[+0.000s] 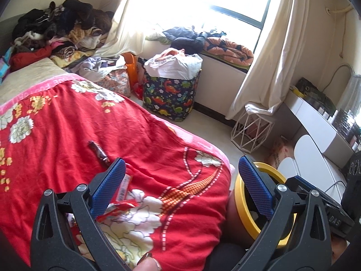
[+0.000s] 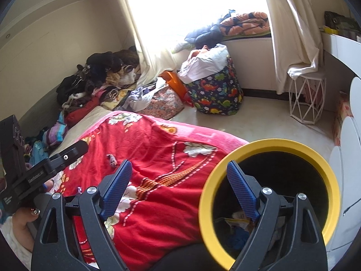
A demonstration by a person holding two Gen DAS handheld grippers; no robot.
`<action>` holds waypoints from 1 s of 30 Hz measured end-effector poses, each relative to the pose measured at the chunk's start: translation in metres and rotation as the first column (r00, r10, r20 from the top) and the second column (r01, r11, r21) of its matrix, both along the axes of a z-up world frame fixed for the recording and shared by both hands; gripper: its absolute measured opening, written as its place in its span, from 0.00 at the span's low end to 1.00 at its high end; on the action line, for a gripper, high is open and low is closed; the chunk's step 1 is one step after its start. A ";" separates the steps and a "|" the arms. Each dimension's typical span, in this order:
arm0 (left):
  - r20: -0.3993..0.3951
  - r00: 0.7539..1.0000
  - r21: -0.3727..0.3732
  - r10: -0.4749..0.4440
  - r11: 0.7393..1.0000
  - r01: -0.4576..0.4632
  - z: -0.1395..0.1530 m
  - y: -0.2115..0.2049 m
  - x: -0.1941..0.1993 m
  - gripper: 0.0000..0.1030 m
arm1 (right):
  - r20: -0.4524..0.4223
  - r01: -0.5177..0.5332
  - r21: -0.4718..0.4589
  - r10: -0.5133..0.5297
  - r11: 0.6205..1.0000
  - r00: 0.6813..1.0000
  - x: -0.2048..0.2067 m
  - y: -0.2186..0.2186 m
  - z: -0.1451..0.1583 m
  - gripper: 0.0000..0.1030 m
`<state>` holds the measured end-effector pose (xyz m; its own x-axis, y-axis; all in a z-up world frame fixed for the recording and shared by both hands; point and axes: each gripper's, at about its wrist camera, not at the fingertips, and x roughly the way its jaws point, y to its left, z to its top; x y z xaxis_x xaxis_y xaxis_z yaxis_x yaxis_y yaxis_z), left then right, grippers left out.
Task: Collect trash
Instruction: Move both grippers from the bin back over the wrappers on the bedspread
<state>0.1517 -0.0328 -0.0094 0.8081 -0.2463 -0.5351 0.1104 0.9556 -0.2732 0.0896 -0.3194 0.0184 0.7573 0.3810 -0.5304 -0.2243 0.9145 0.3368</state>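
A bin with a yellow rim (image 2: 268,144) stands beside the bed, with wrappers at its bottom (image 2: 237,222); it also shows in the left wrist view (image 1: 242,205). My right gripper (image 2: 178,171) is open, its right finger over the bin's mouth. My left gripper (image 1: 181,169) is open above the red floral blanket (image 1: 158,149). A red-and-white wrapper (image 1: 123,197) lies on the blanket by the left finger. A dark brown wrapper (image 1: 99,152) lies further up the blanket, also in the right wrist view (image 2: 112,160).
A pile of clothes (image 1: 61,29) lies at the bed's head. A dinosaur-print hamper (image 1: 171,92), a white wire stool (image 1: 252,131) and a white desk (image 1: 315,122) stand around the floor. Curtains (image 1: 268,52) hang at the window.
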 end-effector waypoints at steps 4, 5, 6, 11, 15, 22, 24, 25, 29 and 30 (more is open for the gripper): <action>-0.003 1.000 -0.002 0.030 1.000 -0.030 -0.001 0.013 0.000 0.89 | 0.001 -0.031 -0.007 0.031 0.999 1.000 0.003 0.015 0.000 0.81; -0.004 0.999 -0.003 0.036 0.999 -0.036 -0.001 0.016 0.000 0.89 | 0.000 -0.039 -0.007 0.039 0.999 0.999 0.003 0.016 0.000 0.81; -0.005 0.999 -0.003 0.044 0.999 -0.044 -0.001 0.020 0.000 0.89 | -0.001 -0.048 -0.008 0.048 0.999 0.999 0.004 0.020 -0.001 0.81; -0.005 0.997 -0.002 0.080 0.997 -0.080 -0.001 0.038 -0.002 0.89 | -0.006 -0.096 -0.020 0.095 0.995 0.995 0.007 0.042 -0.002 0.81; -0.012 0.993 -0.002 0.118 0.993 -0.118 -0.003 0.054 -0.005 0.89 | -0.011 -0.135 -0.024 0.135 0.990 0.991 0.008 0.059 -0.004 0.81; -0.041 0.979 0.004 0.202 0.979 -0.202 -0.009 0.087 -0.009 0.89 | -0.026 -0.208 -0.039 0.207 0.977 0.978 0.013 0.094 -0.010 0.81; -0.054 0.971 0.012 0.233 0.972 -0.233 -0.012 0.098 -0.011 0.89 | -0.029 -0.229 -0.046 0.228 0.972 0.973 0.013 0.103 -0.012 0.81; -0.060 0.967 0.016 0.247 0.969 -0.246 -0.014 0.103 -0.012 0.89 | -0.030 -0.238 -0.046 0.237 0.970 0.971 0.014 0.107 -0.013 0.81; -0.091 0.954 0.019 0.286 0.958 -0.286 -0.020 0.122 -0.017 0.89 | -0.045 -0.270 -0.055 0.267 0.961 0.963 0.017 0.123 -0.020 0.81; -0.100 0.951 0.024 0.294 0.956 -0.293 -0.022 0.125 -0.018 0.89 | -0.050 -0.278 -0.058 0.276 0.959 0.960 0.019 0.127 -0.022 0.81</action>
